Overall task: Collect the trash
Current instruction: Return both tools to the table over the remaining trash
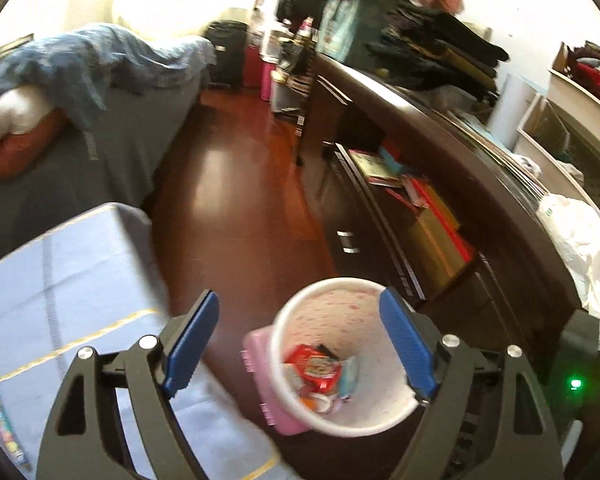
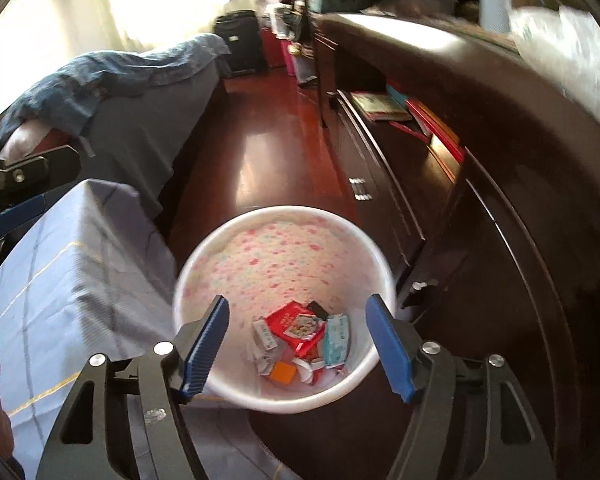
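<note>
A white waste bin (image 1: pixel 300 304) with a pink-spotted liner stands on the floor between the table and the dark cabinet; it also shows in the right wrist view (image 2: pixel 275 216). Inside lie several wrappers: a red packet (image 2: pixel 295 326), a pale blue packet (image 2: pixel 336 340), an orange piece (image 2: pixel 282 372). The red packet also shows in the left wrist view (image 1: pixel 314 366). My left gripper (image 1: pixel 300 344) is open and empty above the bin's left side. My right gripper (image 2: pixel 297 346) is open and empty right above the bin. A small colourful wrapper (image 1: pixel 3 424) lies on the tablecloth at far left.
A table with a blue checked cloth (image 1: pixel 59 280) stands left of the bin. A pink box (image 1: pixel 259 380) sits against the bin. A dark cabinet (image 2: pixel 500 240) with books runs along the right. A bed (image 1: pixel 79 140) stands at the back left. A white plastic bag (image 1: pixel 580 248) lies on the cabinet.
</note>
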Demonstrator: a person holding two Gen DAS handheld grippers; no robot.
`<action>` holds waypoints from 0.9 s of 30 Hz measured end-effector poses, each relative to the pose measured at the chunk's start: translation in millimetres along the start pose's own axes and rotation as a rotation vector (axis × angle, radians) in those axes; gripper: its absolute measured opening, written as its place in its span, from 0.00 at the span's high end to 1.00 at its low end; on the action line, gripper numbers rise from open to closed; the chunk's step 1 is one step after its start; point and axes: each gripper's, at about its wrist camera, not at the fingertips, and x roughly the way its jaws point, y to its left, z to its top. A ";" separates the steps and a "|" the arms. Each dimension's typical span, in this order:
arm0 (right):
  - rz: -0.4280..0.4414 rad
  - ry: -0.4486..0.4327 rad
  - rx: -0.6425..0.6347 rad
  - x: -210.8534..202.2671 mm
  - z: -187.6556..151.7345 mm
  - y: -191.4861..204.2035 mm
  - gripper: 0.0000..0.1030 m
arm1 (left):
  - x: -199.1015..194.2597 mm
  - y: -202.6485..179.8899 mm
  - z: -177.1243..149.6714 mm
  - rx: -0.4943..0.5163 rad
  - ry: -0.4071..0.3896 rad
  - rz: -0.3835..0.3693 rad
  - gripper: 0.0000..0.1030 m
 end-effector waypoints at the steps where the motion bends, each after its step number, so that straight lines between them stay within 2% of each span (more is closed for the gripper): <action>1: 0.010 -0.004 -0.016 -5.5 -0.1 7.1 0.28 | -9.6 8.7 -1.5 -0.014 -0.012 0.024 0.18; 6: 0.081 -0.019 -0.101 -31.3 -8.9 50.4 0.21 | -50.4 50.3 -14.6 -0.073 -0.041 0.115 0.12; 15: 0.255 -0.009 -0.312 -65.8 -43.7 153.8 0.18 | -134.2 148.6 -65.2 -0.191 -0.067 0.380 0.10; 23: 0.362 0.001 -0.468 -89.9 -75.3 229.3 0.18 | -196.4 251.8 -110.8 -0.320 -0.050 0.567 0.07; 27: 0.400 0.011 -0.535 -98.1 -92.7 263.5 0.18 | -211.9 303.5 -133.1 -0.405 -0.014 0.620 0.06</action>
